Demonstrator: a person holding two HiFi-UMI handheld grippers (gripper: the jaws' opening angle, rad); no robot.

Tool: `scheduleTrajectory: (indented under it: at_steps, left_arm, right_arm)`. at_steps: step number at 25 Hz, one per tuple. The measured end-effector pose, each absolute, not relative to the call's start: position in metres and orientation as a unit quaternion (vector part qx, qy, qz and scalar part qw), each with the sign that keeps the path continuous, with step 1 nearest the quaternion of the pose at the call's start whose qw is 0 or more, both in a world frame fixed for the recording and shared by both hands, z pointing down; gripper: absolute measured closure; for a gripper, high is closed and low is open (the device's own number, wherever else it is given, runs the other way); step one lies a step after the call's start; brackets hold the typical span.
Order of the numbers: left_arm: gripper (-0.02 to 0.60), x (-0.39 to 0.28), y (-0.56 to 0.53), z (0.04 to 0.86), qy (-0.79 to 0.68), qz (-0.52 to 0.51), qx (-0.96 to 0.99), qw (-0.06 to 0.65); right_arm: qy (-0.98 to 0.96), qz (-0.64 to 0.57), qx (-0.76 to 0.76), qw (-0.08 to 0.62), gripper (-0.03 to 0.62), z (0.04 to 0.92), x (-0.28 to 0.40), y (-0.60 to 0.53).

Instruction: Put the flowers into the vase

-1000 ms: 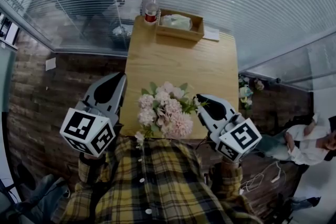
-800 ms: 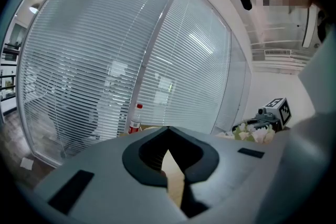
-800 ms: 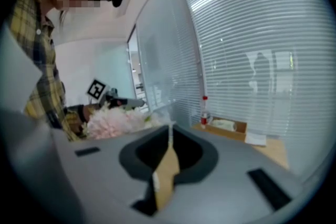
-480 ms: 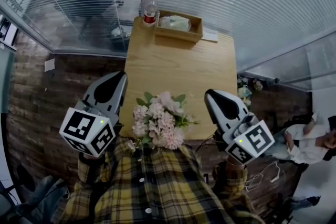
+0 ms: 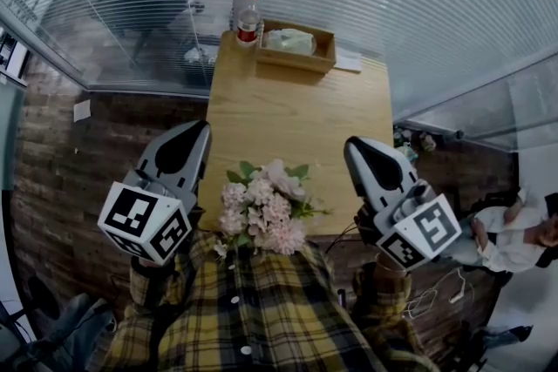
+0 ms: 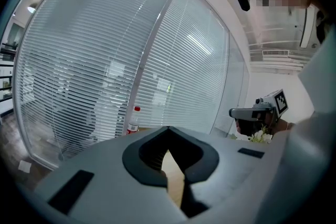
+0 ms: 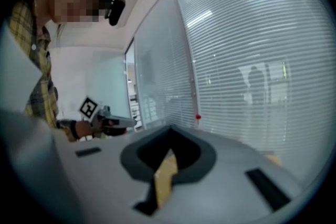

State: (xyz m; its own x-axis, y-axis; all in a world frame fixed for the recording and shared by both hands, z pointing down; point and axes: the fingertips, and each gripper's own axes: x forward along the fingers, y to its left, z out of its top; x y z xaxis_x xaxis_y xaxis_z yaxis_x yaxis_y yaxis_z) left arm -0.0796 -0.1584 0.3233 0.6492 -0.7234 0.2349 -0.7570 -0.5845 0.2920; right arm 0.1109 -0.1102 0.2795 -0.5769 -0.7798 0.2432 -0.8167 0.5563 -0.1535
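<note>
A bunch of pink and white flowers (image 5: 261, 206) with green leaves stands at the near edge of the wooden table (image 5: 296, 109), close to my chest. Its blooms hide whatever holds the stems, and I see no vase. My left gripper (image 5: 202, 126) hangs shut to the left of the bunch, apart from it. My right gripper (image 5: 350, 144) is to the right of the flowers, clear of them. Its jaws have just closed, with nothing between them. The left gripper view shows the right gripper (image 6: 257, 112) above a few white blooms (image 6: 261, 137). Both jaw tips meet, on the left (image 6: 168, 128) and on the right (image 7: 170, 129).
At the table's far end stand a red-capped bottle (image 5: 250, 13), a wooden tray (image 5: 324, 61) holding a pale bundle, and a white card (image 5: 351, 58). Glass walls with blinds close off the back. More flowers (image 5: 410, 151) lie right of the table, and a person (image 5: 514, 244) sits further right.
My right gripper has drawn away from the flowers, to the right. The bunch has shifted a little left and toward me. The left gripper has hardly moved.
</note>
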Motion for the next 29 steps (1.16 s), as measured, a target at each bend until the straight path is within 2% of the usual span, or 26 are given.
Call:
scheduleTrajectory:
  at_steps: [29]
  left_arm:
    - [0.572, -0.078, -0.161, 0.331, -0.414, 0.052, 0.887, 0.199]
  right_arm:
    - [-0.882, 0.15, 0.438, 0.085, 0.58, 0.293, 0.101, -0.118]
